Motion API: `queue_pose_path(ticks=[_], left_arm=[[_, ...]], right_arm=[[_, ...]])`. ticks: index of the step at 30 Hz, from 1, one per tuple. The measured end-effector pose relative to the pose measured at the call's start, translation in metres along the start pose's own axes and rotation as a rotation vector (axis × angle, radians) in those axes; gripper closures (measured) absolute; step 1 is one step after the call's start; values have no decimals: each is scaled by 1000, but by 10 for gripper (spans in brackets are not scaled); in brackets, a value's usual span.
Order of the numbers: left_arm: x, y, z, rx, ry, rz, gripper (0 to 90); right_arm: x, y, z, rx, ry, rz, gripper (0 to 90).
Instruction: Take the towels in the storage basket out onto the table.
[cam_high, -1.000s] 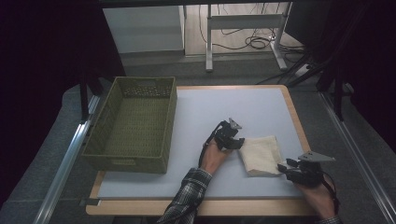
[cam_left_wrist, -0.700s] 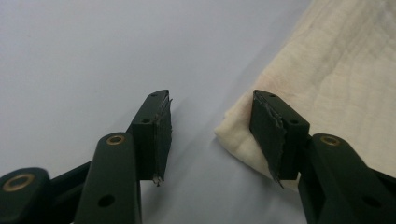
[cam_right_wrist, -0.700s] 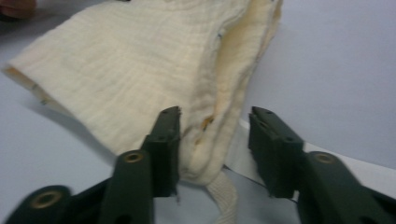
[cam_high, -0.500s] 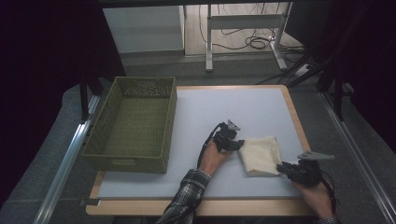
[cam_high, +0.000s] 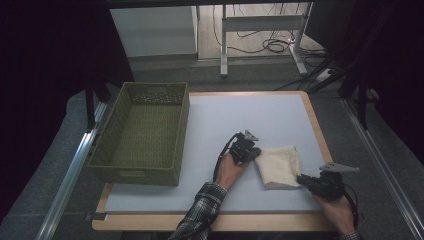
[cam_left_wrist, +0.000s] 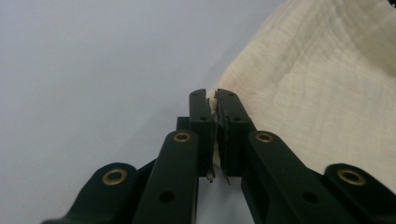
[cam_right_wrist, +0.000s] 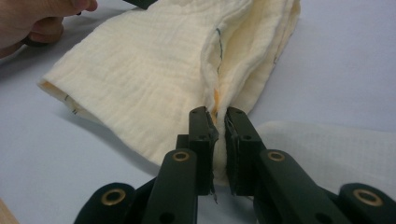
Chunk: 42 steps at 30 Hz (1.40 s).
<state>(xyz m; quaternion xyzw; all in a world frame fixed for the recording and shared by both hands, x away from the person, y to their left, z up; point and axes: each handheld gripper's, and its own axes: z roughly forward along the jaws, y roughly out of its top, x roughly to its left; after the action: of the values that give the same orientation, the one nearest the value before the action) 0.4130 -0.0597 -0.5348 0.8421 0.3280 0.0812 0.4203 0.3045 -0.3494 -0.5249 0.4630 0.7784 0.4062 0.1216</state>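
A folded cream cloth (cam_high: 279, 166) lies on the white table top at the front right. My left gripper (cam_high: 254, 152) sits at the cloth's left edge. In the left gripper view its jaws have just been closing and now pinch a corner of the cloth (cam_left_wrist: 299, 79) between the pads, left gripper (cam_left_wrist: 215, 99). At the cloth's near right corner rests my right gripper (cam_high: 301, 179). Its jaws have also just been closing, and in the right gripper view the right gripper (cam_right_wrist: 218, 116) clamps a folded edge of the cloth (cam_right_wrist: 154, 79).
A green woven basket (cam_high: 142, 132) stands empty on the table's left side. The white table top (cam_high: 240, 115) has a wooden rim (cam_high: 316, 125). A metal rail runs along each side of the table. Desk legs and cables lie on the floor behind.
Both hands and the cloth keep their places. The right gripper's jaws look drawn in tighter at the cloth's corner than a second ago.
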Motion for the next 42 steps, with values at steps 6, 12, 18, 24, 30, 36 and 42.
queue_pose_path(ticks=[6,12,18,24,30,36,42], left_arm=[[3,3,-7,-34,5,0,870],[3,10,-18,-54,18,16,870],[4,14,-30,-71,32,24,869],[8,16,-44,-80,55,33,868],[12,18,-57,-84,82,41,868],[17,18,-68,-87,107,38,868],[22,22,-85,-92,141,42,867]], right_arm=[[3,2,-2,-14,1,2,832],[7,9,-6,-40,16,-2,831],[10,17,-8,-59,22,-17,831],[17,27,-7,-74,40,-28,830],[23,37,-4,-84,50,-45,830],[29,44,1,-92,63,-51,830],[39,56,5,-101,77,-75,830]])
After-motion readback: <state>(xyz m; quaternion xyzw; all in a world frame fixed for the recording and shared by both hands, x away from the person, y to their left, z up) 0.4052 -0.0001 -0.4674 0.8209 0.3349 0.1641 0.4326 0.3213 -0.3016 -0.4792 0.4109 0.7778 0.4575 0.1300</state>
